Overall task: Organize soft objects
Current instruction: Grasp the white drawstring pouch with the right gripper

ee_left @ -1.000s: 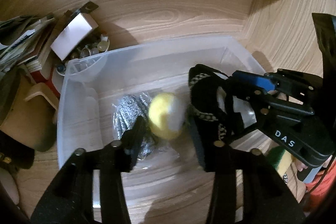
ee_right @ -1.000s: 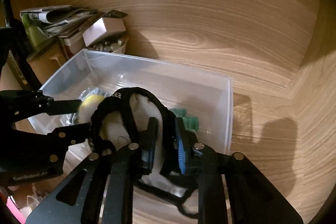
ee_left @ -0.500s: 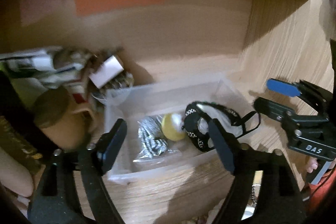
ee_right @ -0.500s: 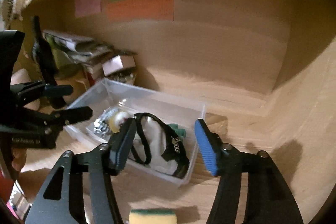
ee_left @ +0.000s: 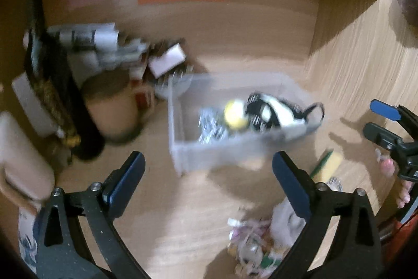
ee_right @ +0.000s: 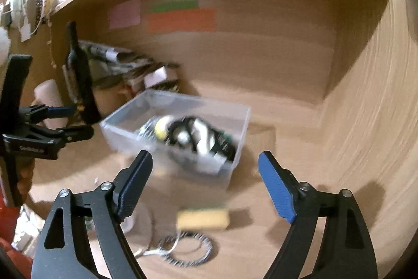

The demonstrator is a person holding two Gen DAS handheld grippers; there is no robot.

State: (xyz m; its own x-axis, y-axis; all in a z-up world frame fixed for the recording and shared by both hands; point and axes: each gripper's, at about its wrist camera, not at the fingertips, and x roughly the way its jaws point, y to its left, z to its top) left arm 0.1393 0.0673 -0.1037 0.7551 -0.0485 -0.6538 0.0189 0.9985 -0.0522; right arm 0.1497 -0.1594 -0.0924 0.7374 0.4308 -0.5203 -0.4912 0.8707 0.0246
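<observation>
Ahead of both your grippers sits one clear plastic bin (ee_right: 243, 122) on the wooden desk (ee_right: 274, 101). It holds one black-and-white soft item (ee_right: 201, 140), one yellow ball (ee_right: 162, 128) and one silvery patterned bundle (ee_left: 209, 126); blur hides their details. One yellow sponge (ee_right: 202, 218) lies between your right gripper's (ee_right: 206, 181) fingers, outside the bin. Your left gripper (ee_left: 207, 174) and the right are both spread wide, holding nothing.
</observation>
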